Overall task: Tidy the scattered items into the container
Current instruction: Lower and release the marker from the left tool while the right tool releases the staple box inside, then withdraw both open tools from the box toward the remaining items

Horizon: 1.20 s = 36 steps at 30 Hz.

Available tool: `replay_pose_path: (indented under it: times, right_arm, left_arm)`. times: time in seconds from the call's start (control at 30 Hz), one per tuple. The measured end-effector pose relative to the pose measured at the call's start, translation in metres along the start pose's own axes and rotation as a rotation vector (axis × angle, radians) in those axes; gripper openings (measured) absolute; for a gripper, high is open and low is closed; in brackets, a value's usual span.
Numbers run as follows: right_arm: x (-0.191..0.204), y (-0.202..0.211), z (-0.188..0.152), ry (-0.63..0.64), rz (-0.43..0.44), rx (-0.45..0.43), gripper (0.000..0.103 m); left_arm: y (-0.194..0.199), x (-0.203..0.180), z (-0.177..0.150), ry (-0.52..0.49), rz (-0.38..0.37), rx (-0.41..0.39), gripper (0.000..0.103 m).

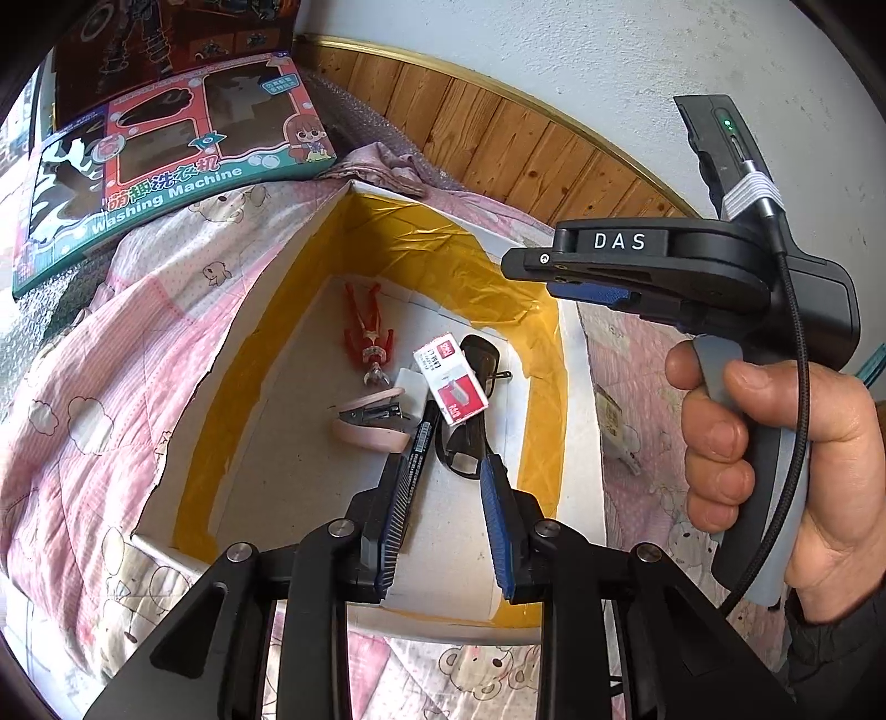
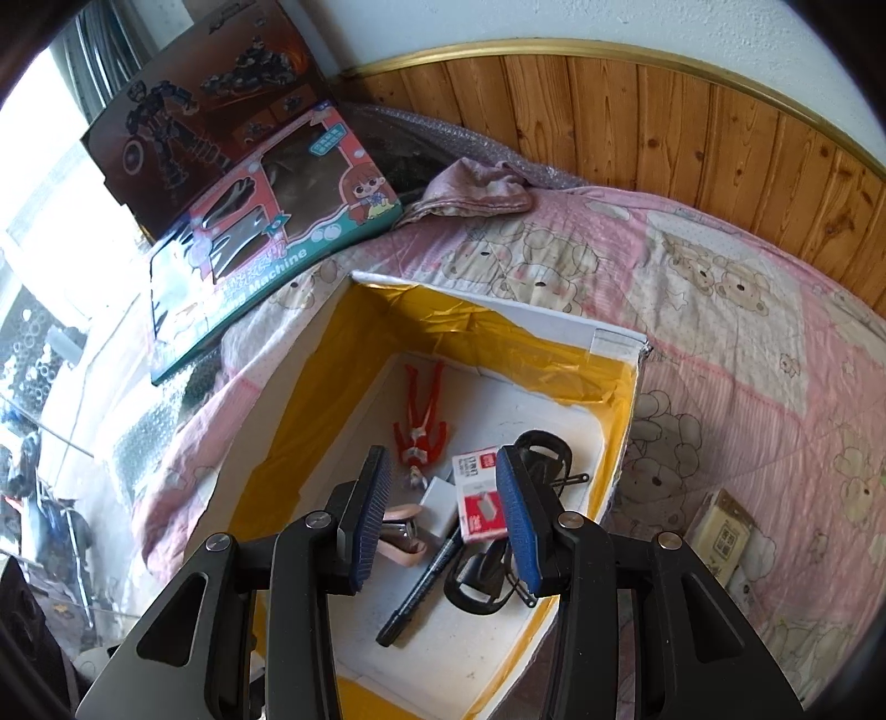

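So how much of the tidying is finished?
Mostly done: the red figure, staple box, pink stapler, pen and glasses lie in the box. Both tongs, left and right, are open and empty. A small packet remains on the quilt.

The black glasses (image 1: pixel 470 421) in the box (image 1: pixel 576 354) are partly hidden. The red and white staple box (image 1: pixel 451 376) lies on top of them, and in the right wrist view the right gripper's blue finger (image 2: pixel 518 526) covers more of them. The pink stapler (image 2: pixel 401 540) is half hidden behind the other finger there. The white block (image 1: pixel 412 387) peeks out from under the staple box. The small print on the black pen (image 1: pixel 421 437) is too tiny to read. Near the quilt's right edge, a small packet (image 2: pixel 725 534) has writing too blurry to read. The dark toy box (image 1: pixel 166 44) is cut off by the top edge of the left wrist view.
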State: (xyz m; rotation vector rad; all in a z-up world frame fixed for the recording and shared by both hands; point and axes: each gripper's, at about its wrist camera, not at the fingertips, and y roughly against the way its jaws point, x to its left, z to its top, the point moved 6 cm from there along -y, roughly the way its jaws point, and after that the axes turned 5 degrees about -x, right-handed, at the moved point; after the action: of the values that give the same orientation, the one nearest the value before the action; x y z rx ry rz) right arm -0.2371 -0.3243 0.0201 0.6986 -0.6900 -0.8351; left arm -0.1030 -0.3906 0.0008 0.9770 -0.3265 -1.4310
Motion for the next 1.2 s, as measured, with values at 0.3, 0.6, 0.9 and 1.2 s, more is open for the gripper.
replay_pose_path:
  times: [0.3, 0.6, 0.9, 1.2]
  right_arm:
    - [0.011, 0.044, -0.032, 0.006, 0.041, -0.036, 0.041]
    - [0.017, 0.094, -0.062, -0.009, 0.082, -0.101, 0.041]
    - [0.011, 0.138, -0.098, -0.069, 0.127, -0.162, 0.041]
    - [-0.016, 0.168, -0.143, -0.205, 0.175, -0.211, 0.04]
  left_arm:
    - [0.023, -0.015, -0.007, -0.033, 0.005, -0.027, 0.029]
    - [0.053, -0.037, -0.015, -0.107, 0.039, -0.076, 0.029]
    - [0.075, -0.061, -0.03, -0.154, 0.028, -0.097, 0.029]
    - [0.088, -0.086, -0.05, -0.219, 0.012, -0.098, 0.029]
